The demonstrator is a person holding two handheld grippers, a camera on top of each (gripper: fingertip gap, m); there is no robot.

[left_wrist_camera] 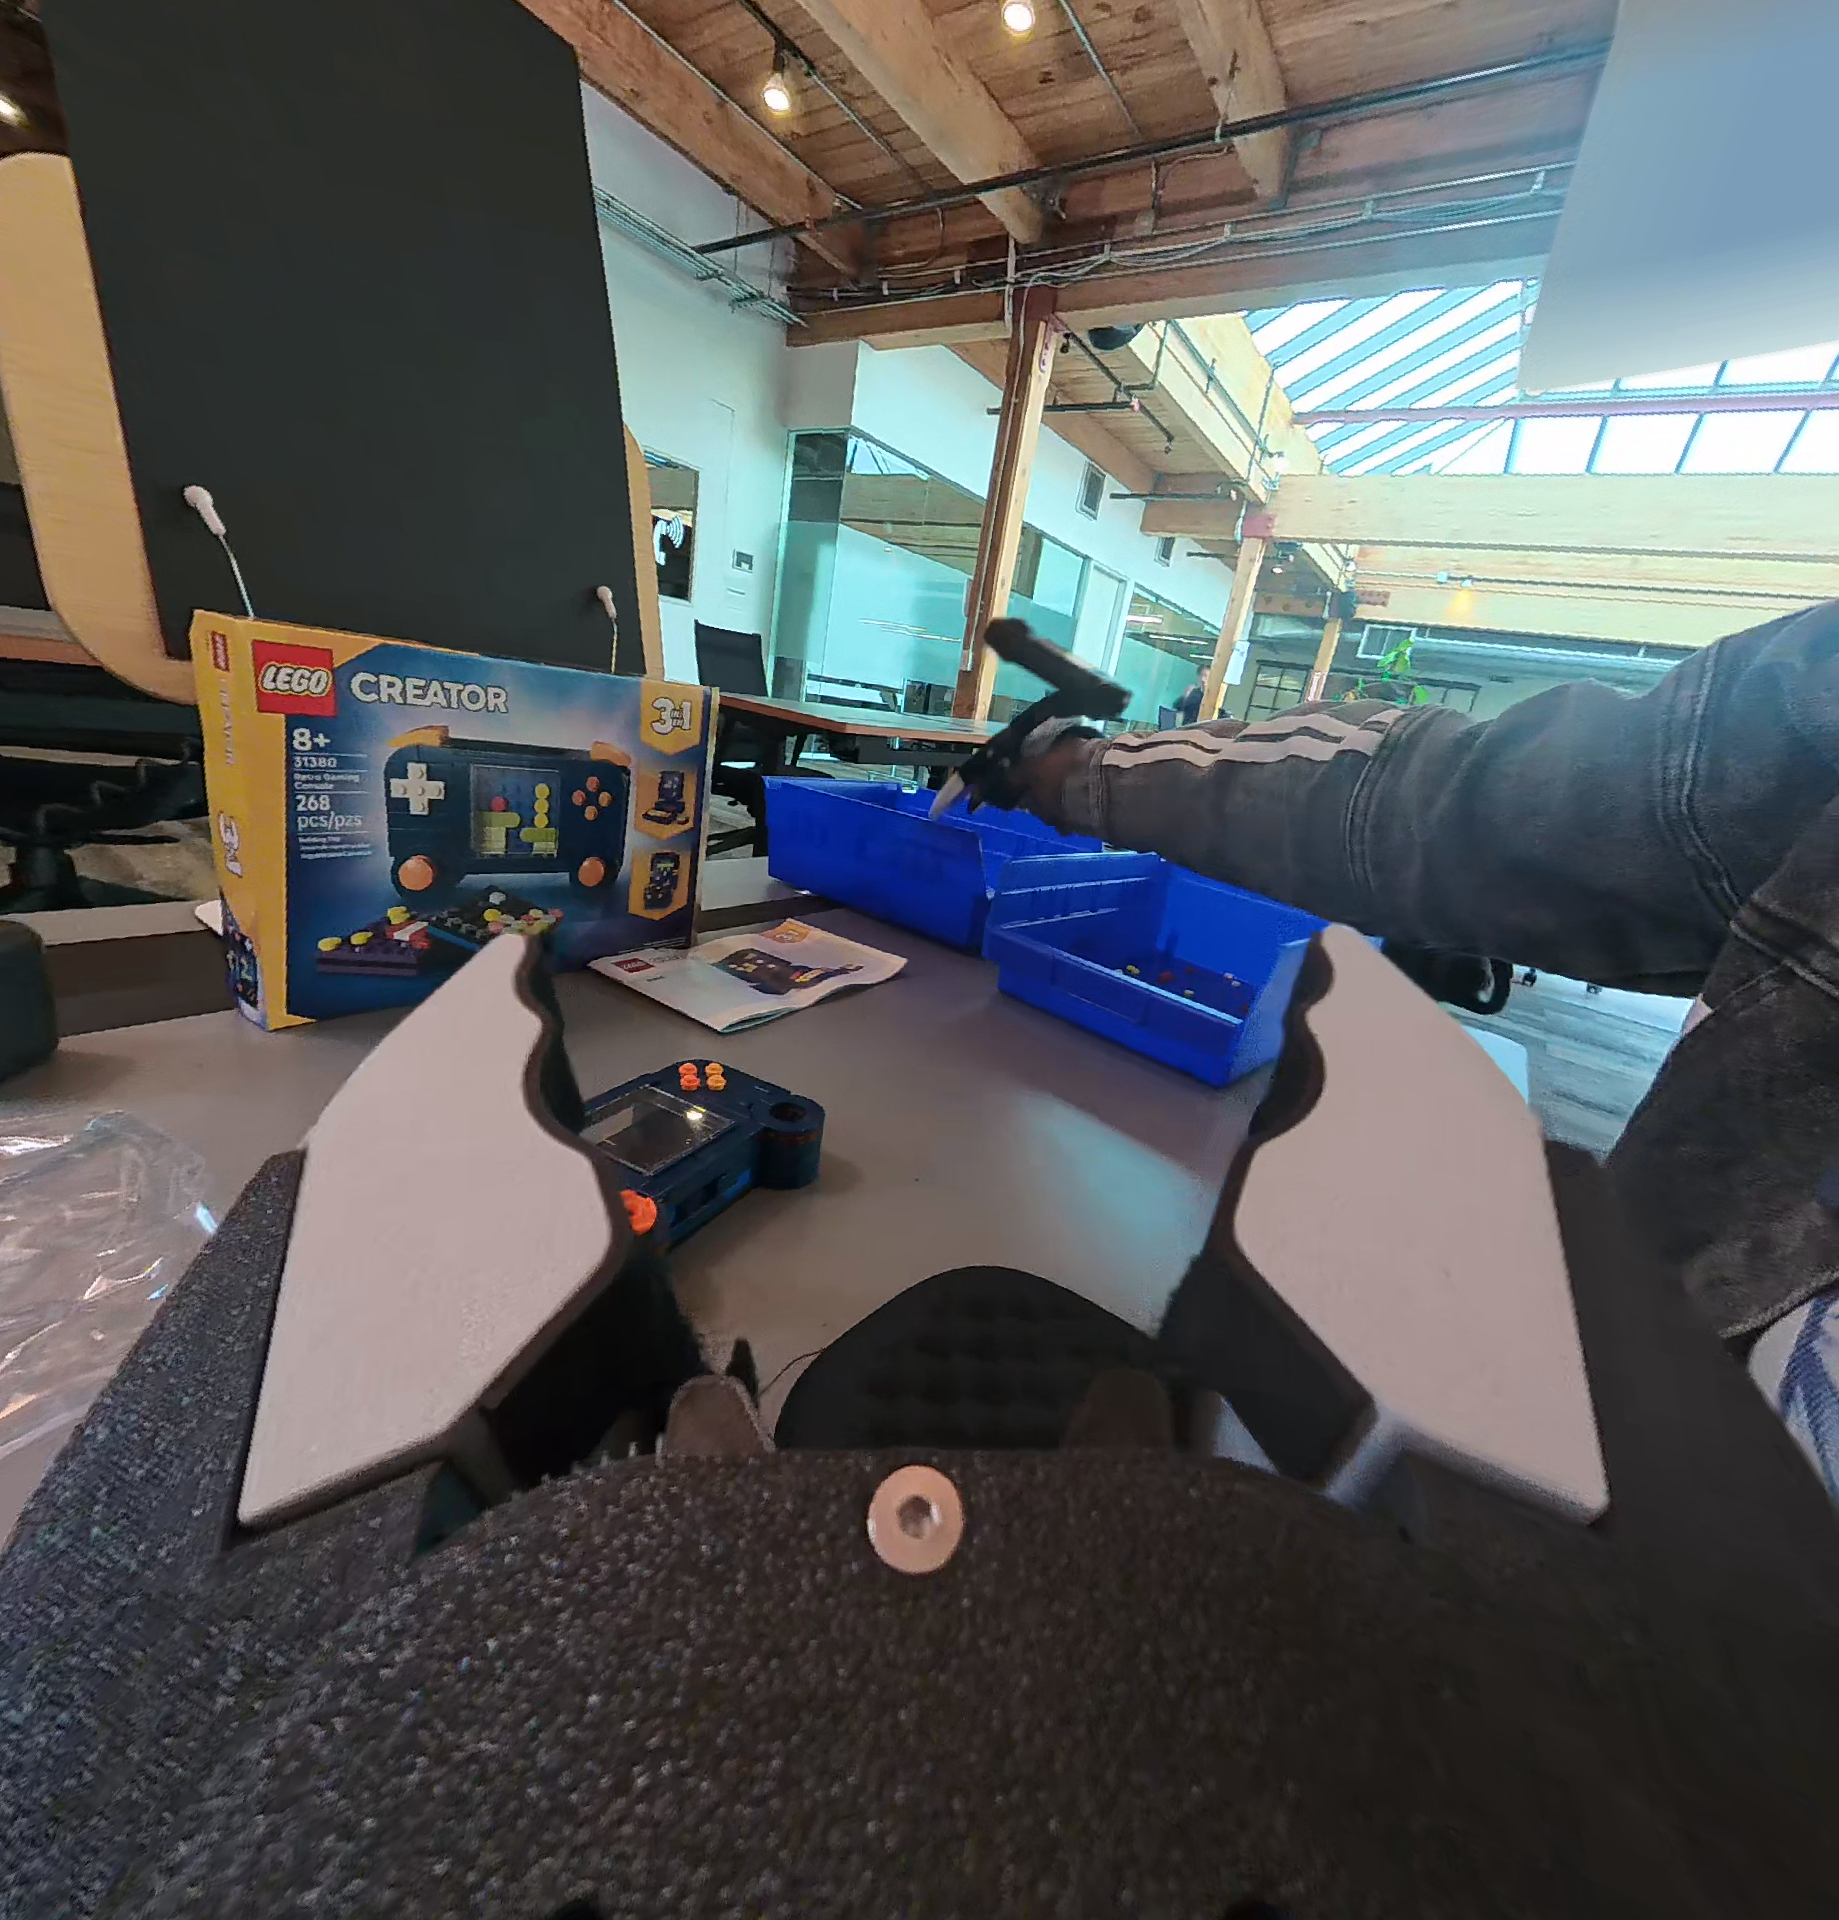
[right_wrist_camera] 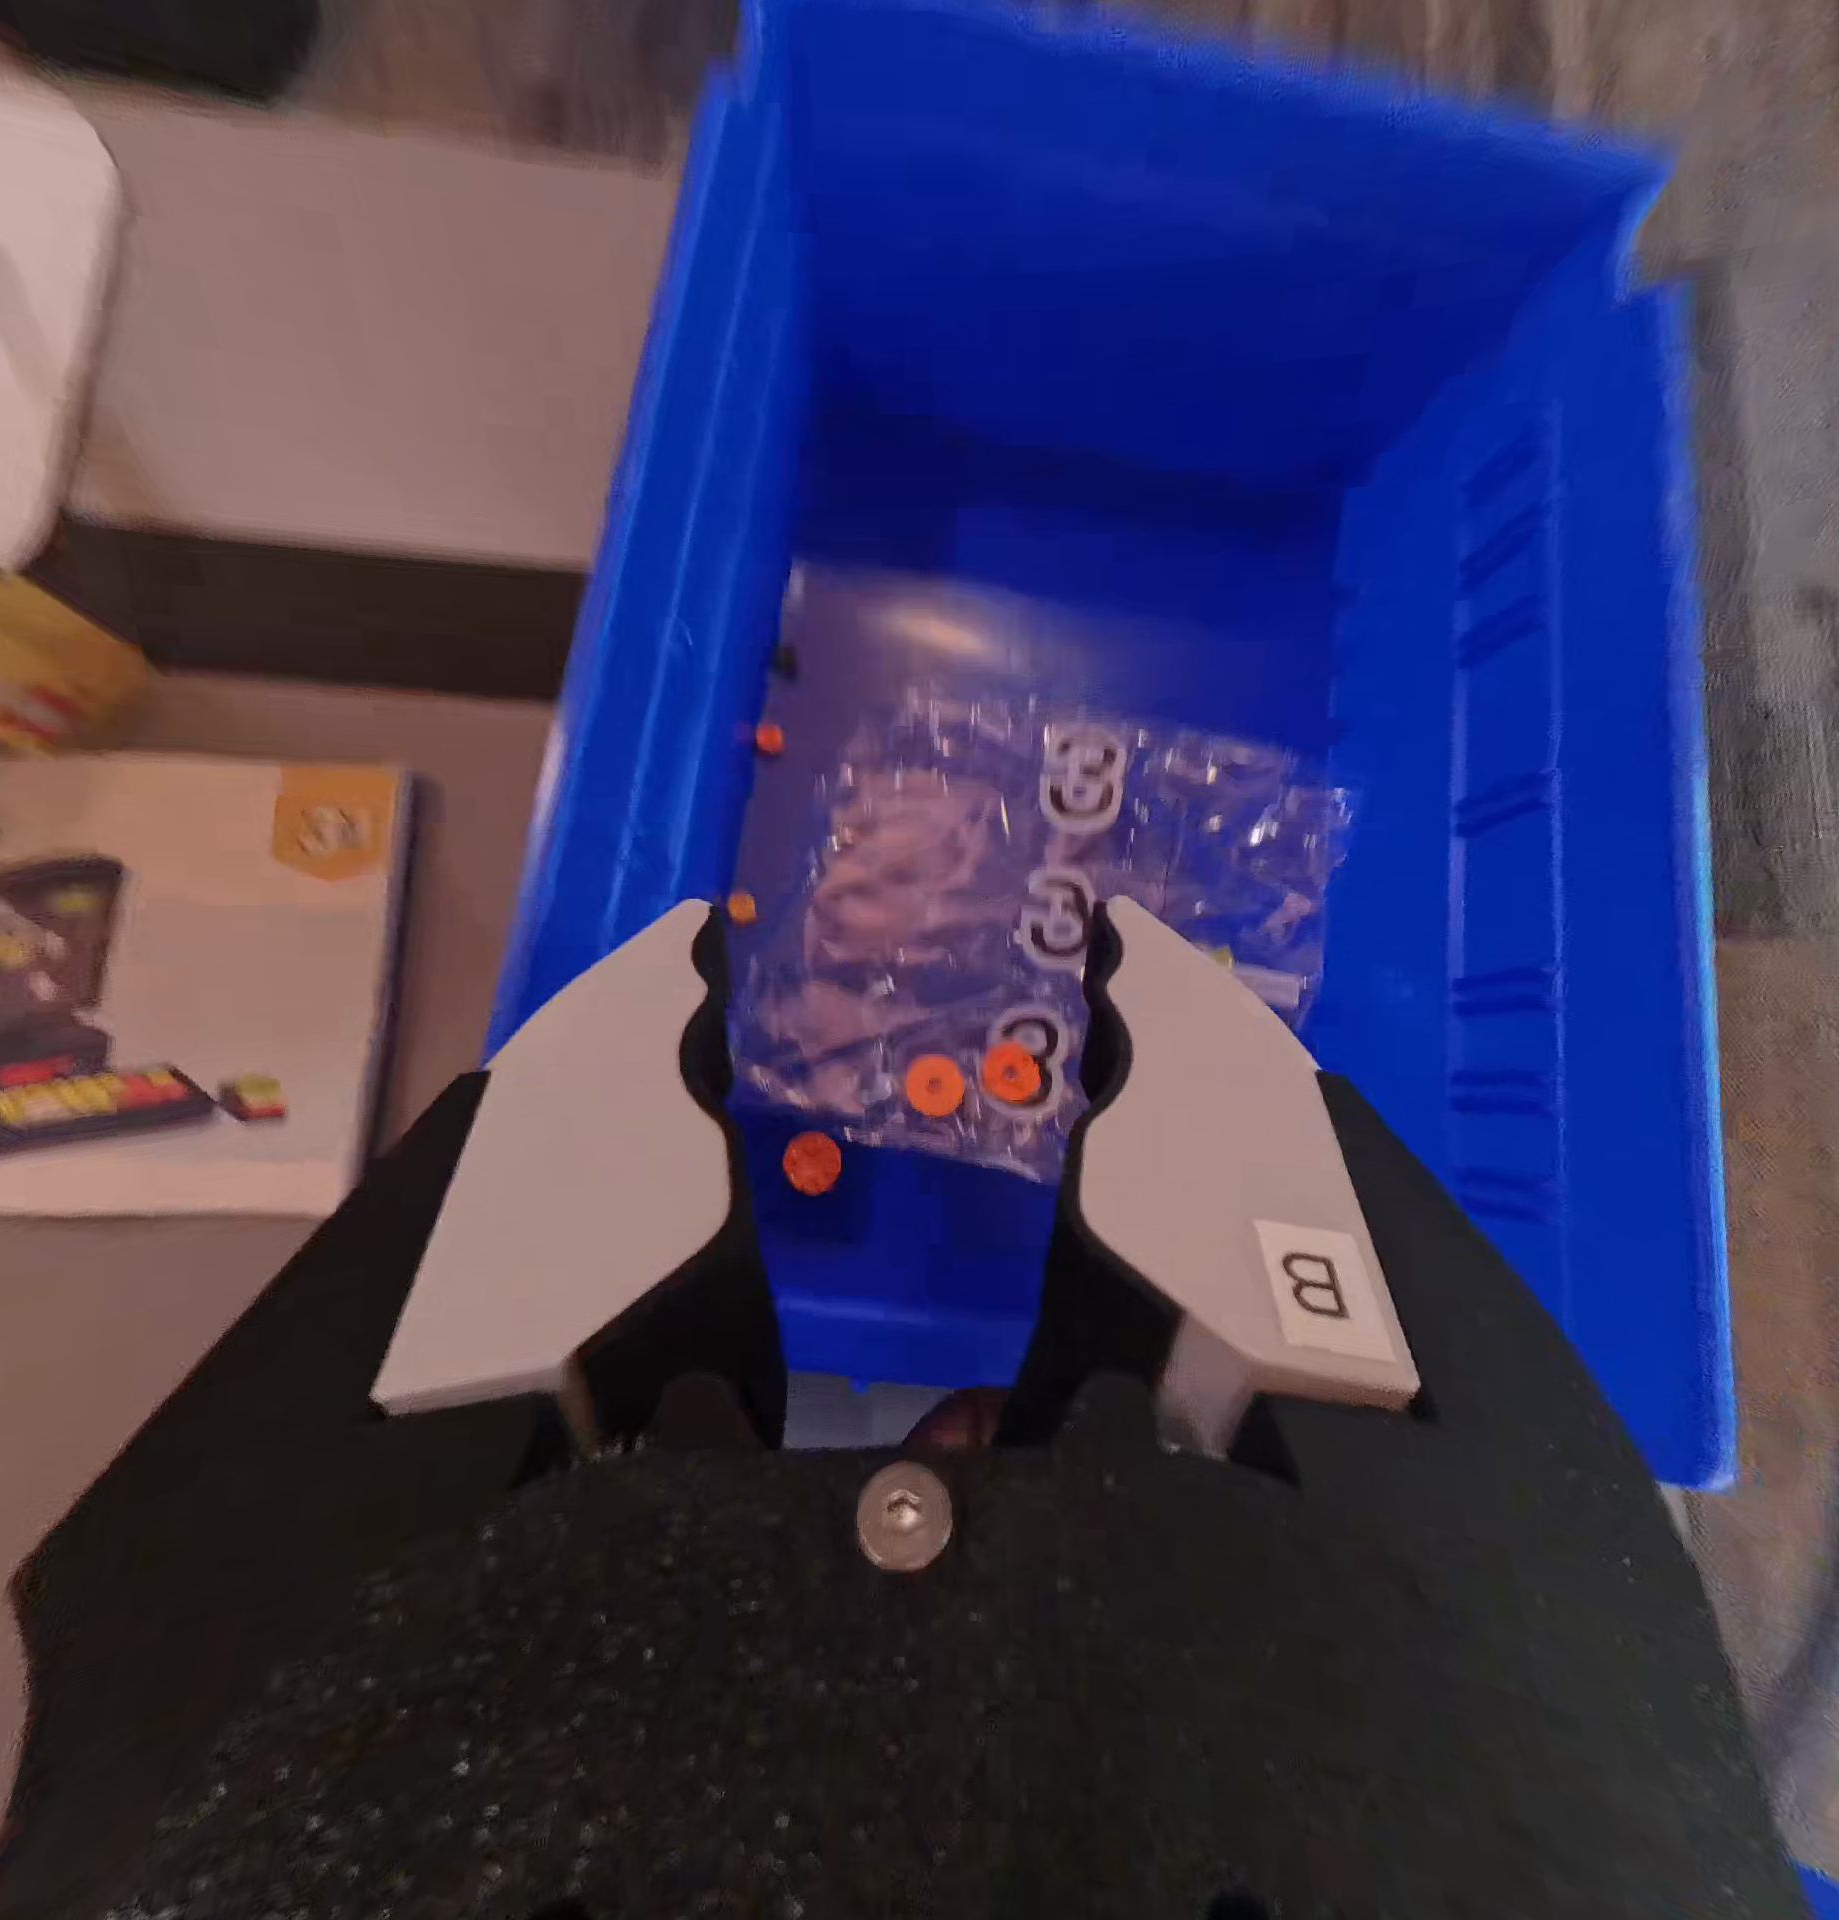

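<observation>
Timber beams and skylights top a workroom where a grey bench (left_wrist_camera: pixel 998 1122) carries, from the left, crinkled clear wrap (left_wrist_camera: pixel 63 1247), a boxed brick kit (left_wrist_camera: pixel 447 821) and a booklet (left_wrist_camera: pixel 749 971). Left claw (left_wrist_camera: pixel 925 1039) hangs apart above a dark-blue brick console (left_wrist_camera: pixel 707 1138), likely light and brittle. Right claw (right_wrist_camera: pixel 904 1013), apart and empty, hovers over a blue bin (right_wrist_camera: pixel 1580 727) holding small orange studs (right_wrist_camera: pixel 934 1086) on a slippery plastic bag (right_wrist_camera: pixel 998 883).

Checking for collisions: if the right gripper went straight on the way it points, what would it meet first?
Probably the clear plastic bag on the floor of the blue bin; the open right gripper points down into it. Depth is unclear.
</observation>
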